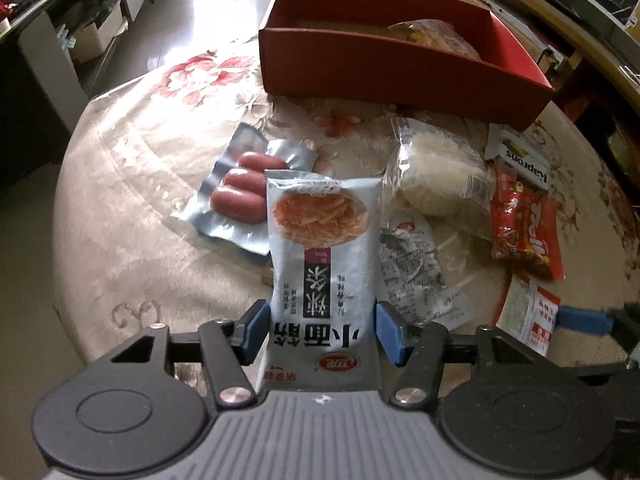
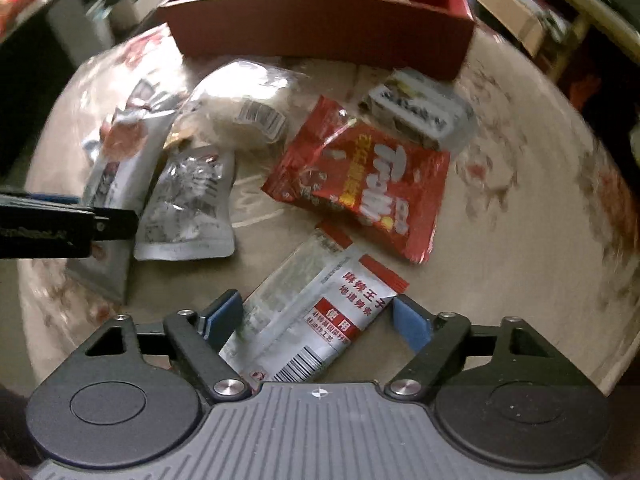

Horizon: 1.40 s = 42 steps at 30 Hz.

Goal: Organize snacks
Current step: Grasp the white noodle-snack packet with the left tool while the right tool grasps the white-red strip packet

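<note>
Left wrist view: a white spicy-strip packet (image 1: 323,248), printed with an orange-red photo of the snack and bold black Chinese lettering, is pinched between the blue pads of the left gripper (image 1: 322,330), lifted clear of the tablecloth over the near middle of the table. Behind it, a vacuum pack of three small sausages (image 1: 244,190) is seen lying flat, and toward the right edge a clear-wrapped pale bun (image 1: 440,176), a crumpled silver packet (image 1: 416,272), a red snack bag (image 1: 524,232) and a white Kaprons packet (image 1: 520,160) are scattered. A red cardboard box (image 1: 400,76) is set at the far edge, with one yellowish packet (image 1: 432,36) already inside.

From the right wrist view, the right gripper (image 2: 318,316) is held spread wide over a red-and-white sachet (image 2: 316,316) lying diagonally near the front edge; contact cannot be told. The round table is covered by a beige cloth (image 1: 132,184) with red flowers. A glossy tiled floor (image 1: 208,12) and dark furniture are visible beyond.
</note>
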Motion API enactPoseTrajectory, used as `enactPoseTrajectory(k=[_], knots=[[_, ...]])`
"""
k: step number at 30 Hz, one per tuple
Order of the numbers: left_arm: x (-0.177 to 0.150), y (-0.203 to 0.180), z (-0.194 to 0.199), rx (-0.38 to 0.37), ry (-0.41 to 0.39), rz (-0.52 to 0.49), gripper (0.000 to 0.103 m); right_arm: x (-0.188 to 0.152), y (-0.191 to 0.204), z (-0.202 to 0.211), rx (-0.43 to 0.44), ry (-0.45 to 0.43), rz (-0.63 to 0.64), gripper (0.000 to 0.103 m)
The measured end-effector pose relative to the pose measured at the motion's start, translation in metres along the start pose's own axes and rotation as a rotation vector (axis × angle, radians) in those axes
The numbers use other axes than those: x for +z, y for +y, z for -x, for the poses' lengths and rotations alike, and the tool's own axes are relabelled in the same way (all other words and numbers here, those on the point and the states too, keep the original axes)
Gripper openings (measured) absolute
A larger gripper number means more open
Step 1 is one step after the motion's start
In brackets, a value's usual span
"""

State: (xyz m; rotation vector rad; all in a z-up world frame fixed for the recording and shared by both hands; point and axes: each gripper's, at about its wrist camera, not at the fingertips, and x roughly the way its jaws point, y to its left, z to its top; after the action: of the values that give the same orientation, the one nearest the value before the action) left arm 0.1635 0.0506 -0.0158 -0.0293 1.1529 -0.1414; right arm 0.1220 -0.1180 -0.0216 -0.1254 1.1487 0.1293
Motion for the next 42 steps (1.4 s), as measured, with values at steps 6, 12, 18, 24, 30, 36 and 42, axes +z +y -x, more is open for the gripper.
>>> enactPoseTrajectory(k=[6, 12, 18, 24, 30, 36, 42], knots=[[-0.009, -0.001, -0.002, -0.003, 0.016, 0.008, 0.07, -0.004, -0.009, 0.013, -0.038, -0.026, 0.006, 0.085], [-0.011, -0.009, -0.01, 0.05, 0.008, -0.003, 0.07, -0.02, -0.006, 0.006, -0.02, 0.014, -0.044, 0.09], [-0.015, -0.015, -0.009, 0.076, -0.011, -0.026, 0.065, -0.022, -0.008, 0.009, -0.013, -0.004, -0.03, 0.078], [-0.019, -0.023, -0.005, 0.089, -0.02, -0.065, 0.059, -0.02, -0.006, 0.015, -0.004, -0.022, -0.007, 0.065], [-0.019, -0.027, -0.002, 0.085, -0.031, -0.079, 0.058, -0.02, -0.005, 0.015, -0.01, -0.032, 0.006, 0.063], [-0.02, -0.026, -0.004, 0.089, -0.031, -0.085, 0.057, -0.02, 0.0, 0.013, -0.054, -0.031, 0.037, 0.073], [-0.02, -0.029, -0.007, 0.103, -0.033, -0.103, 0.06, -0.02, -0.011, 0.009, -0.057, -0.02, -0.022, 0.089]])
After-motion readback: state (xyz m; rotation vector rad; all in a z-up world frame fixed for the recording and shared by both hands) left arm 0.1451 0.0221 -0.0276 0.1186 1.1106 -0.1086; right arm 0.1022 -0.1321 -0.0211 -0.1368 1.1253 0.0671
